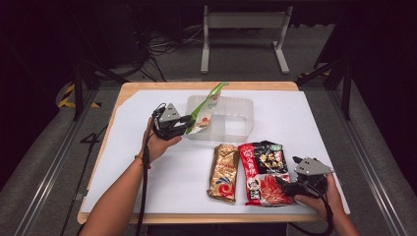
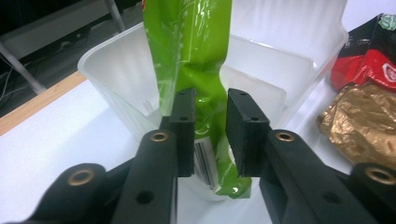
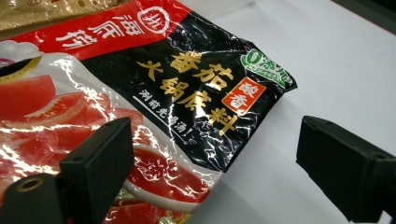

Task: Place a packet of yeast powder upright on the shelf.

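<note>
The clear plastic bin (image 1: 231, 120) sits near the table's (image 1: 147, 172) far edge, its left end hidden behind the green packet (image 1: 206, 110). The left gripper (image 2: 205, 133) pinches that packet; the packet's top is cut off in the left gripper view. The right gripper (image 3: 210, 158) gapes empty over the red-black packet (image 3: 154, 93) near the front edge.

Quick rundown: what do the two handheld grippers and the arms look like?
Both grippers, left gripper and right gripper, are black with blocky rectangular pads, brass-ringed pivot holes and a grey three-cornered plate on top. A black cable trails from each. Forearms are bare, no sleeves.

A glossy green plastic pouch (image 2: 196, 56) stands in a frosted translucent plastic bin (image 2: 116, 79) on matt white paper (image 1: 162, 187).
</note>
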`<state>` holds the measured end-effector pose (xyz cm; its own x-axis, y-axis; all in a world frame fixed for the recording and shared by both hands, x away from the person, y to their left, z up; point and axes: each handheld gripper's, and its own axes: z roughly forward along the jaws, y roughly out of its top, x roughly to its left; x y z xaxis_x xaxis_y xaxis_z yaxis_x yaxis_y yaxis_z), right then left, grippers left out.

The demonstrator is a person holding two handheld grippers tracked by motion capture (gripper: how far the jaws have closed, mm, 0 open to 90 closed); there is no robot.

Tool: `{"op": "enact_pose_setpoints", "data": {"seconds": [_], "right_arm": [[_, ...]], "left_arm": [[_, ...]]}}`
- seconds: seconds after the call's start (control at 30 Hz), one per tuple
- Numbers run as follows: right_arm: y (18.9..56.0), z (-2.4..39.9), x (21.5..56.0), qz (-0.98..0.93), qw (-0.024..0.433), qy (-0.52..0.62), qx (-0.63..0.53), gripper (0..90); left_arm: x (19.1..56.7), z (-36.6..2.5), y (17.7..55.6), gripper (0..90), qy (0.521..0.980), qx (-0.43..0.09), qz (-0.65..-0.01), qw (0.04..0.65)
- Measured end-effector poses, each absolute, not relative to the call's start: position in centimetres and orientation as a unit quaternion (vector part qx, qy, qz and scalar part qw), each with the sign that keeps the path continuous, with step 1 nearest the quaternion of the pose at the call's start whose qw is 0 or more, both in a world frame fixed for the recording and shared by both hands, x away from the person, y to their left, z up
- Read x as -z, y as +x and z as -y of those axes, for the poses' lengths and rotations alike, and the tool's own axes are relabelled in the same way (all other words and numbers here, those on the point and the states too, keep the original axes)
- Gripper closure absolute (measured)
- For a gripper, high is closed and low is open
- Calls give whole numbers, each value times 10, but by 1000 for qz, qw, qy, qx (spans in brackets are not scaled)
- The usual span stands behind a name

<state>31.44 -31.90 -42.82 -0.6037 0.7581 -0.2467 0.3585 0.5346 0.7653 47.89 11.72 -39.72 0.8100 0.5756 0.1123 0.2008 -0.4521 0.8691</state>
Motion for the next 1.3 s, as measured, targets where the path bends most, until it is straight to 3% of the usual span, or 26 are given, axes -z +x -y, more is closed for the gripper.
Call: {"op": "enact_pose_setpoints", "data": {"seconds": [0.13,0.2,0.4,0.77,0.9,1.07,1.3], "right_arm": [[315,320,428,-827,290,335,-345,117],[315,320,428,-827,290,335,-345,117],[314,319,428,-828,290,336,-343,117],[314,319,428,-828,288,337,-344,118],[314,318,428,-828,290,335,-343,119],[314,320,428,-827,290,337,-344,117],[314,319,428,-828,289,337,-343,117]], "left_arm": [[399,-116,482,823,836,-189,-230,460],[401,-113,482,885,844,-186,-229,449],[411,-93,484,900,869,-187,-213,406],[415,-84,494,900,882,-179,-220,375],[416,-87,492,900,876,-177,-221,390],[401,-100,479,804,853,-168,-210,448],[392,-115,452,689,849,-168,-198,461]]}}
